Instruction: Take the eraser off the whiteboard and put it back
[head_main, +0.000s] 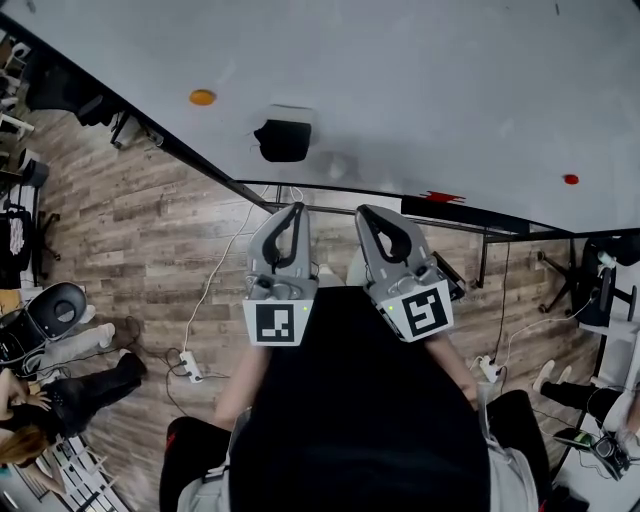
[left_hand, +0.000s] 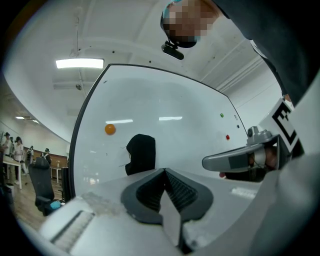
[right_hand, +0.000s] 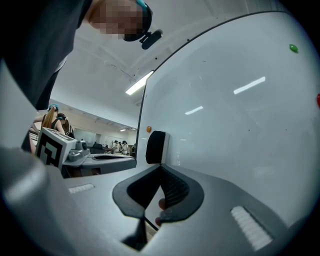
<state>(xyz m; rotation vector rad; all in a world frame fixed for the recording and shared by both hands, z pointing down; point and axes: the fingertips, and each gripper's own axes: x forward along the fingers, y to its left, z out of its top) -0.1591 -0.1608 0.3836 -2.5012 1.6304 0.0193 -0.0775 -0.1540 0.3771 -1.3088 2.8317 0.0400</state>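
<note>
The black eraser (head_main: 283, 140) clings to the whiteboard (head_main: 420, 90), apart from both grippers. In the left gripper view the eraser (left_hand: 141, 152) shows just beyond the tips, slightly to their left. In the right gripper view the eraser (right_hand: 155, 147) is seen edge-on with a white side, straight past the tips. My left gripper (head_main: 291, 213) is shut and holds nothing; its jaws (left_hand: 164, 171) meet at the tip. Beside it, my right gripper (head_main: 368, 215) also looks shut and holds nothing, its jaws (right_hand: 161, 167) closed to a point. Both point level at the board.
An orange magnet (head_main: 202, 97) sits left of the eraser and a red magnet (head_main: 570, 179) at the far right. A red marker (head_main: 440, 197) lies on the board's ledge. Cables and a power strip (head_main: 190, 366) lie on the wooden floor; office chairs (head_main: 55, 310) and people stand at the left.
</note>
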